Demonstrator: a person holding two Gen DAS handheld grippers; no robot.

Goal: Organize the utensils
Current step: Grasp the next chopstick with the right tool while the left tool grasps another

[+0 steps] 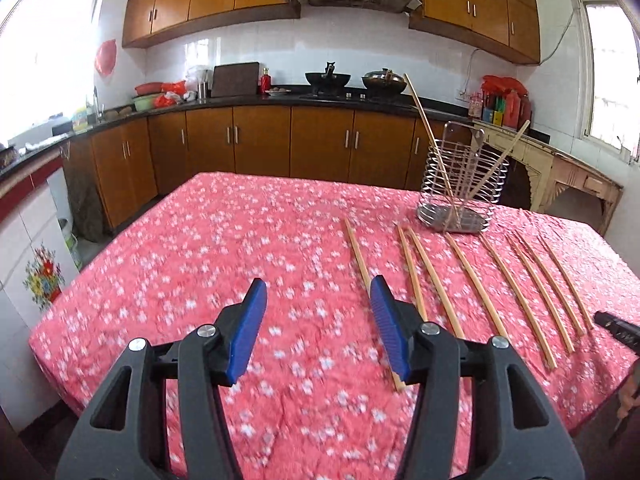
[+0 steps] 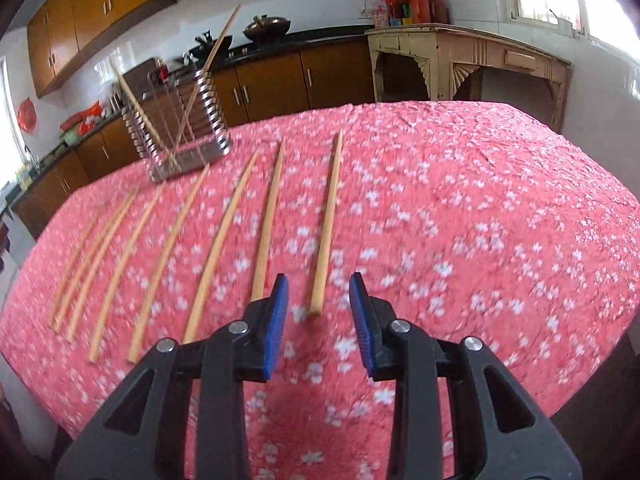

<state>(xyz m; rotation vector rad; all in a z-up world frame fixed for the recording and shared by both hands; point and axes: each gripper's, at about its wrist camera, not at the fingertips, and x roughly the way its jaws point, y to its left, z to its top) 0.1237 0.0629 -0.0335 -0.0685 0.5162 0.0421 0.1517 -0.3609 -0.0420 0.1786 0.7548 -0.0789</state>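
Several wooden chopsticks (image 1: 474, 276) lie side by side on the red floral tablecloth (image 1: 224, 248). A wire utensil holder (image 1: 464, 184) stands behind them with two chopsticks leaning inside. My left gripper (image 1: 318, 292) is open and empty, just left of the leftmost chopstick (image 1: 358, 254). In the right wrist view the row of chopsticks (image 2: 224, 232) and the holder (image 2: 180, 128) show too. My right gripper (image 2: 318, 288) is open and empty, its fingers on either side of the near end of the rightmost chopstick (image 2: 328, 220), above it.
The table's near edge runs close below both grippers. Kitchen counters (image 1: 240, 100) with pots and a stove lie beyond the table. A pale wooden side table (image 2: 468, 60) stands at the far right. The right gripper's tip (image 1: 618, 326) shows at the left wrist view's right edge.
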